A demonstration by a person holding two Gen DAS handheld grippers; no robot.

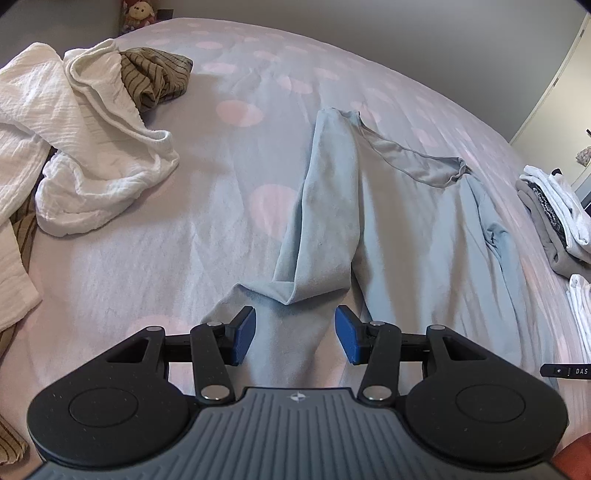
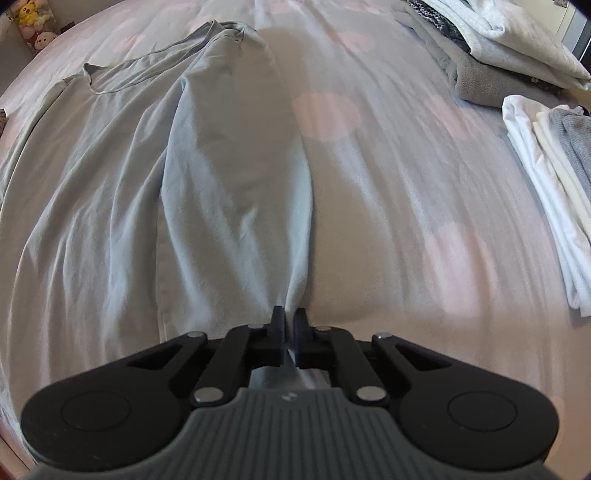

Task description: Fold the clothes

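Observation:
A pale blue long-sleeved shirt lies spread on the bed, neckline at the far end, one sleeve folded in over its body. My left gripper hovers open just over the shirt's near left part, blue pads apart with cloth below them but not pinched. In the right wrist view the same shirt fills the left half, its right side folded inward. My right gripper is shut on the shirt's near right edge, a thin fold of cloth pinched between the dark pads.
The bed sheet is pale with pink dots. A crumpled white garment and a brown striped one lie at the left. Folded stacks and folded white and grey pieces sit at the right. Plush toys stand beyond the bed.

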